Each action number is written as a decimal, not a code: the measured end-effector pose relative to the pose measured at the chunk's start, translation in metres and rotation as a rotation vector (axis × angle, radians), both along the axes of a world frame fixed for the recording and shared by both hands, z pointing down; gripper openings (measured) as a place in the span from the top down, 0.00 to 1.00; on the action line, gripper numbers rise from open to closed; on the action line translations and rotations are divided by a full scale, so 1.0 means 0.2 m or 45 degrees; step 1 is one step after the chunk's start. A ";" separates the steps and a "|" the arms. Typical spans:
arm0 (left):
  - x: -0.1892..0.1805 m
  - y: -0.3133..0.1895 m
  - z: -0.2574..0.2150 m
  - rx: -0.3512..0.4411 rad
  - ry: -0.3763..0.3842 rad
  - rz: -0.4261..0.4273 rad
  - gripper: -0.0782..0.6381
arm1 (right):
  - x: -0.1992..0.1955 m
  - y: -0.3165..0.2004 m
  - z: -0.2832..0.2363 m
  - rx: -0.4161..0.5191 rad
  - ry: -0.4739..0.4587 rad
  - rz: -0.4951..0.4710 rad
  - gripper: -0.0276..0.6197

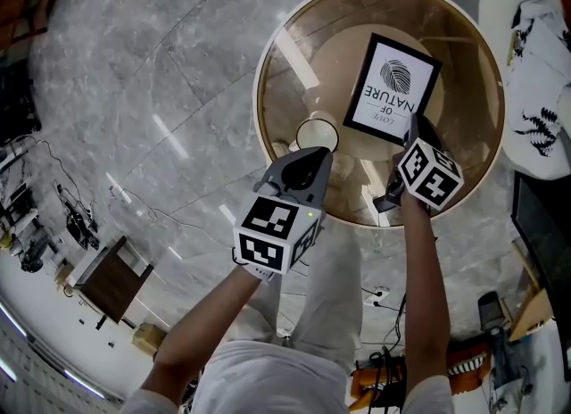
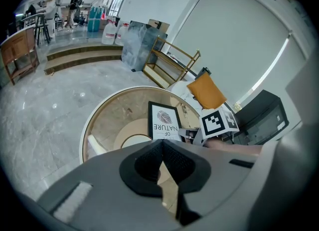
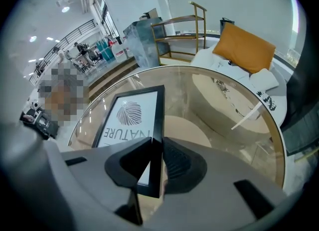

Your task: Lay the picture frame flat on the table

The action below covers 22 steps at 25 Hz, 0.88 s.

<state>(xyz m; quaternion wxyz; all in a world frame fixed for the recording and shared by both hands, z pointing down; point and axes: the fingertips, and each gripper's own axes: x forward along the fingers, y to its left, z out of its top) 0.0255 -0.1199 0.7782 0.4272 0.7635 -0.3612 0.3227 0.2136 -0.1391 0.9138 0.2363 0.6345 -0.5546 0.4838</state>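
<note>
overhead and low views, shared table (image 1: 303,55)

1. The picture frame (image 1: 393,88) has a black matt border around a smooth white paper print.
2. The round table (image 1: 294,64) has a glossy glass top.
3. The floor (image 1: 161,64) looks like polished grey marble.
4. The left gripper (image 2: 161,150) and the right gripper (image 3: 155,151) have grey matt plastic bodies; their pads (image 3: 178,163) are black and ribbed.
5. The cushion (image 3: 246,47) is orange cloth.

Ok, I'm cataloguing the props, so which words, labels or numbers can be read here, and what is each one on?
"LOVE OF NATURE": on the print in the picture frame.
Black marks on the white cushion: no words can be read there.
Nothing else is legible.
</note>
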 end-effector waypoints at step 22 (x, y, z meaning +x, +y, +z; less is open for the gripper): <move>-0.06 0.08 -0.37 0.097 0.040 0.135 0.89 | -0.02 0.13 -0.53 0.097 0.031 0.092 0.88</move>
